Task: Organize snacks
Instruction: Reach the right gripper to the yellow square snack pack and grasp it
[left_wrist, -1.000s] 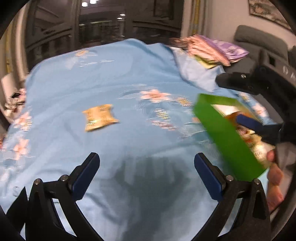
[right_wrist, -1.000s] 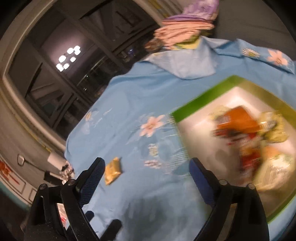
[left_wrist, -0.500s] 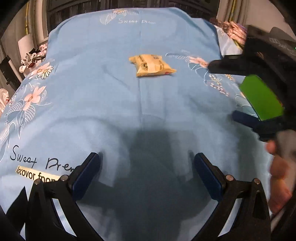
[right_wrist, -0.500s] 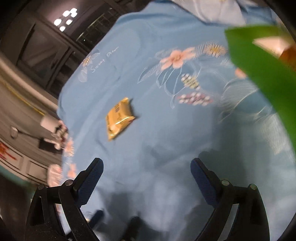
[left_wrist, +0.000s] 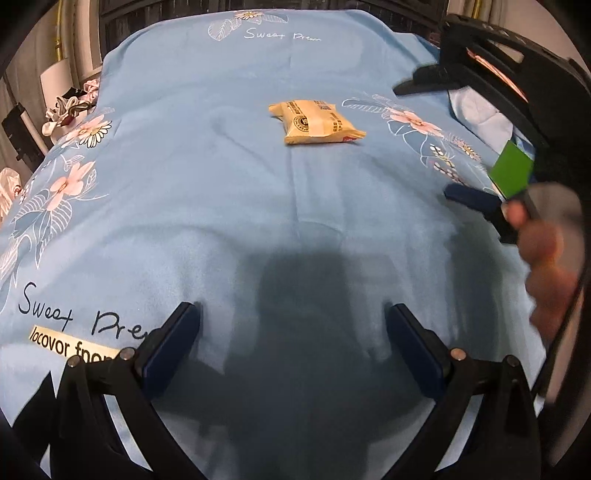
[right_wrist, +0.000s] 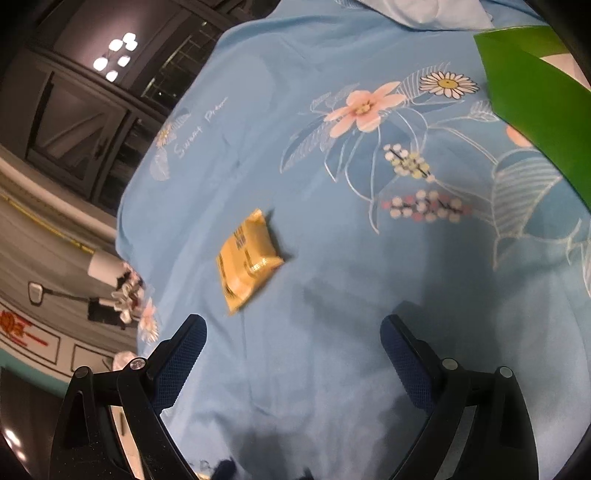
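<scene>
Left wrist view: left claw (left_wrist: 291, 345) wide, empty, above blue floral cloth (left_wrist: 192, 177); yellow snack packet (left_wrist: 317, 122) lies flat at 12 o'clock, well apart. Right wrist view: right claw (right_wrist: 293, 352) wide, empty; packet (right_wrist: 246, 263) at 11 o'clock, green box (right_wrist: 535, 110) at 2 o'clock.

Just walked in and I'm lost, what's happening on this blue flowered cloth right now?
A person with a handheld gripper in each hand is tidying snacks. One yellow snack packet lies alone on the blue floral cloth, untouched. The left gripper and right gripper are both open and empty, aimed toward the packet. A green box sits at the right edge; its contents aren't visible now.
</scene>
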